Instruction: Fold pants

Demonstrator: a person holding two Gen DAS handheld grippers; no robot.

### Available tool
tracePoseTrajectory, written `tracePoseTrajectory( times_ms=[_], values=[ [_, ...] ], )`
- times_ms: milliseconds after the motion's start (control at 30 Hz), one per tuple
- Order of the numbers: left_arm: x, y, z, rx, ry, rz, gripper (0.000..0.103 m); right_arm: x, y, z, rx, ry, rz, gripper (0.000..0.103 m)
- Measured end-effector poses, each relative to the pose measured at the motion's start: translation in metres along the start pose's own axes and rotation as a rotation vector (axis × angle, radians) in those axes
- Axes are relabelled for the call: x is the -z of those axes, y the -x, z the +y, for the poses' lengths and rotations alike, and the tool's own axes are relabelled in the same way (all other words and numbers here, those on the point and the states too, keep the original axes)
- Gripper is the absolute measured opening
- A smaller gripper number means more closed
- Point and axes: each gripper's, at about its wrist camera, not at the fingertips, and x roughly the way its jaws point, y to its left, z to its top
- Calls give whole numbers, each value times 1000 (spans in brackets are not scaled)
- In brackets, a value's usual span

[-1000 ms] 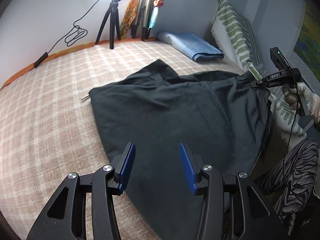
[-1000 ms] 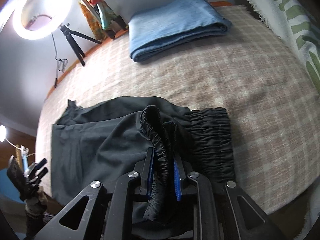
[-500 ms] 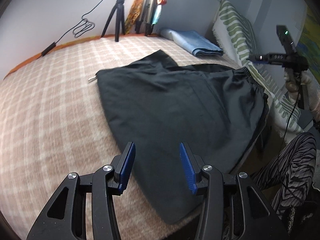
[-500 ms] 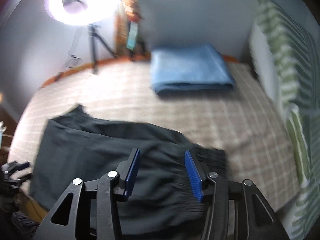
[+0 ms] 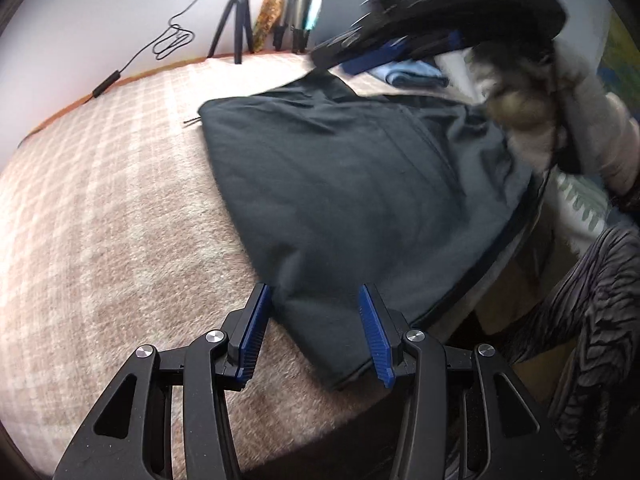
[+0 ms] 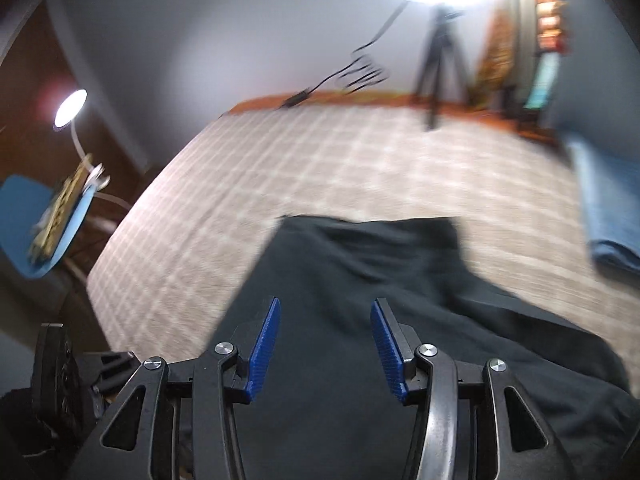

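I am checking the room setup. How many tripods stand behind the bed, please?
1 is clearly visible: a black tripod stands at the far edge of the checked blanket, under the bright lamp, left of the leaning poles. Those poles may include another folded stand; I cannot tell.

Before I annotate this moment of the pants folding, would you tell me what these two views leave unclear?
- Pants waistband: left wrist view, covered by the blurred right gripper and hand.
- Whether the left gripper touches the hem: its pads straddle the cloth corner, contact unclear.
- Blue folded cloth: right wrist view, cut off by the edge, motion-blurred.
- Items on the blue chair: blurred, too small.
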Motion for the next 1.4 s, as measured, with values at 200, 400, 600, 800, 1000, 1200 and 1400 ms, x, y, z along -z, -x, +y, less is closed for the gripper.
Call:
tracePoseTrajectory(
  times_ms=[200,400,600,800,1000,1200,1400],
  values=[
    [-7,11,25,86,139,-35,45,-16,-60,28,-36,-40,165,58],
    [-7,0,42,168,257,-12,45,-31,-91,49,29,-61,272,63],
    [-9,-1,46,188,287,-21,45,-39,-119,63,153,-47,367,56],
    [-7,4,50,169,289,-28,45,-38,-126,67,208,-31,369,20],
    [-11,-7,57,167,333,-5,45,-37,-112,42,97,-105,311,0],
    [-16,-14,46,218,310,-18,41,-36,-86,19,25,-170,247,0],
    [-20,-16,36,224,269,-55,11,-40,-78,12,-1,-159,248,6]
  ],
)
